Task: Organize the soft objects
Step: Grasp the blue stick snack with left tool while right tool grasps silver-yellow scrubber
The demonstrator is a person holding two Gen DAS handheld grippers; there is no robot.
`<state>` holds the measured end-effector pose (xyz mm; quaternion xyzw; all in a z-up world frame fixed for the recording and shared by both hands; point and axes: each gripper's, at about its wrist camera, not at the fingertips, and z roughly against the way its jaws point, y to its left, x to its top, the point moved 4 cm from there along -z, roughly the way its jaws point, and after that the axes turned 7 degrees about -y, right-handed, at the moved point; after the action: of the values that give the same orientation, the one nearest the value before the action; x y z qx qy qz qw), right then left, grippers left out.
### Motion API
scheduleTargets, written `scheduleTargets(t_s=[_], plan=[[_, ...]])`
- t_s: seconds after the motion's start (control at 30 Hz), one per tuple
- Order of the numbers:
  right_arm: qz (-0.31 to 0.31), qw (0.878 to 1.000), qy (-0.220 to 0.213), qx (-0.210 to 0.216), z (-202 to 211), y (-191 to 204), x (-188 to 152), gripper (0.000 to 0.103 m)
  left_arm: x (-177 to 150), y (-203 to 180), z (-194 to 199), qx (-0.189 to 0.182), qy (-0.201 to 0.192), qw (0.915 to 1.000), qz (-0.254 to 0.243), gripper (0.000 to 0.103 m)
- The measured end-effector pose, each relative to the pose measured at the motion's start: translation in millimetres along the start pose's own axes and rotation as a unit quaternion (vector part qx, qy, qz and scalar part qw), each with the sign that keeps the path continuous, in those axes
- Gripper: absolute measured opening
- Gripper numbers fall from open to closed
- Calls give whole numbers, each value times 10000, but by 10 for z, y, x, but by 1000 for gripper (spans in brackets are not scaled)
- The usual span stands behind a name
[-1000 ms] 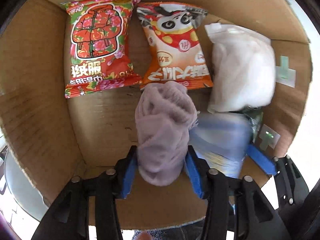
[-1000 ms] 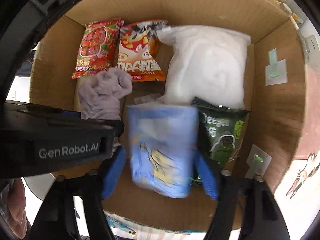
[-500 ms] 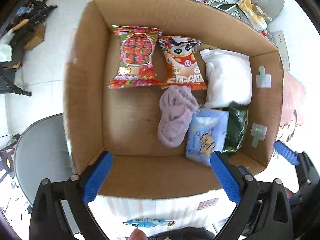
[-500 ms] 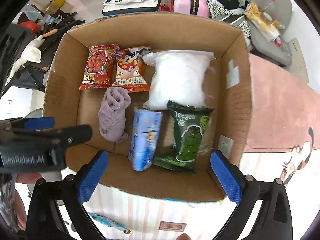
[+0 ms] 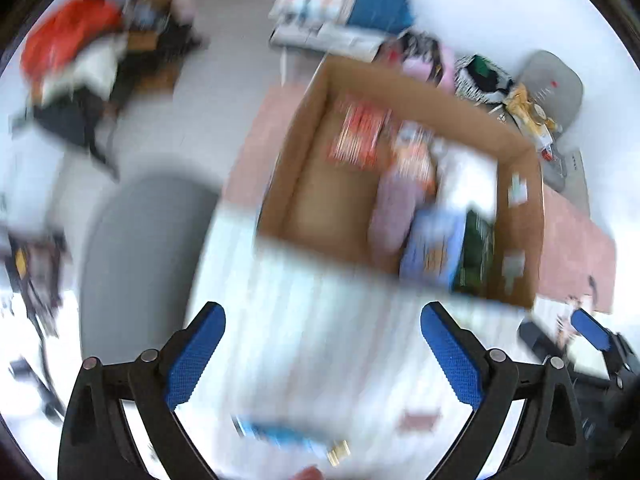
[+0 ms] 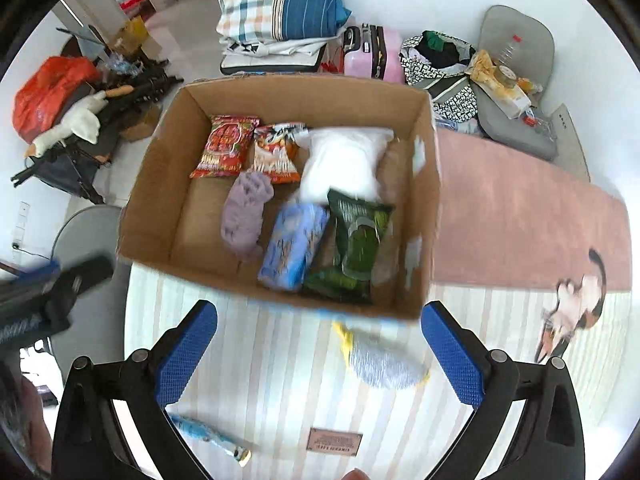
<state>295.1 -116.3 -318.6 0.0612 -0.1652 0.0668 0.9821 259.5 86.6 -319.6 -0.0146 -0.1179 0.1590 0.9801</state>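
Note:
A cardboard box [image 6: 160, 200] [image 5: 296, 184] holds a lilac cloth [image 6: 244, 216], a blue packet [image 6: 294, 246], a green snack bag [image 6: 358, 236], a white soft pack [image 6: 344, 164], a red snack bag [image 6: 224, 146] and an orange one [image 6: 276, 152]. On the striped cloth in front of the box lie a pale blue soft item with yellow trim [image 6: 380, 360] and a small blue packet [image 6: 208, 436] [image 5: 280, 436]. My right gripper [image 6: 320, 356] is open and empty above the cloth. My left gripper [image 5: 324, 356] is open and empty; its view is blurred.
The striped tablecloth [image 6: 280, 360] covers the near table; a pink cloth [image 6: 520, 216] lies right of the box. A grey chair [image 6: 76, 232] stands at the left. Pillows, a pink suitcase [image 6: 372, 56] and clutter lie on the floor beyond.
Both grippers let go of the lilac cloth and the blue packet inside the box, opened wide, and pulled back and up out of the box to above the striped cloth.

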Motion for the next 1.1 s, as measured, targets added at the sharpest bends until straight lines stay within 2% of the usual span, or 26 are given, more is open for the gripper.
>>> scheduleTargets(t_s=[0.1, 0.17, 0.2, 0.27, 0.3, 0.37, 0.47, 0.5, 0.53, 0.6, 0.7, 0.77, 0.83, 0.9, 0.93, 1.0, 1.1], plan=[[-342, 9987, 75, 372, 85, -135, -432, 103, -756, 365, -305, -154, 1114, 9918, 609, 100], [-533, 9972, 158, 504, 96, -222, -777, 103, -1216, 539, -550, -222, 1784, 9797, 893, 100], [-578, 9970, 199, 482, 76, -248, -894, 103, -1456, 607, -720, -335, 2174, 9702, 1016, 100], [-655, 9964, 332, 420, 17, -302, -1142, 103, -1696, 682, -921, -403, 2492, 9599, 1216, 99], [-704, 9958, 426, 398, -26, -330, -1258, 103, -1818, 718, -1057, -475, 2661, 9521, 1432, 98], [-841, 9939, 574, 422, -131, -382, -1411, 103, -1920, 720, -1244, -638, 2787, 9426, 1727, 95], [-1014, 9908, 779, 452, -281, -474, -1526, 103, -1979, 686, -1470, -767, 2885, 9337, 1978, 93], [-1041, 9902, 815, 442, -315, -509, -1525, 103, -1976, 672, -1545, -838, 2861, 9311, 2105, 88], [-1043, 9901, 833, 430, -333, -540, -1511, 103, -1970, 671, -1584, -799, 2810, 9311, 2182, 75], [-908, 9915, 855, 371, -367, -612, -1443, 103, -1923, 677, -1641, -618, 2638, 9360, 2247, 58], [-428, 9949, 907, 129, -447, -729, -1281, 103, -1842, 569, -1700, -397, 2545, 9452, 2005, 39], [-13, 9949, 1011, -63, -552, -779, -1185, 103, -1731, 447, -1683, -183, 2320, 9600, 1559, 38], [512, 9925, 1091, -203, -696, -781, -1107, 103, -1579, 281, -1646, 131, 1930, 9776, 826, 36], [987, 9876, 1186, -286, -879, -765, -1040, 103, -1447, 84, -1636, 407, 1591, 9864, -4, 36], [1176, 9846, 1254, -325, -986, -762, -1017, 103, -1396, -17, -1647, 490, 1494, 9867, -411, 36], [1401, 9798, 1398, -290, -1167, -742, -990, 103, -1315, -190, -1708, 559, 1466, 9821, -1039, 36], [1393, 9782, 1543, 6, -1415, -730, -950, 103, -1192, -361, -1839, 629, 1581, 9733, -1542, 36]])
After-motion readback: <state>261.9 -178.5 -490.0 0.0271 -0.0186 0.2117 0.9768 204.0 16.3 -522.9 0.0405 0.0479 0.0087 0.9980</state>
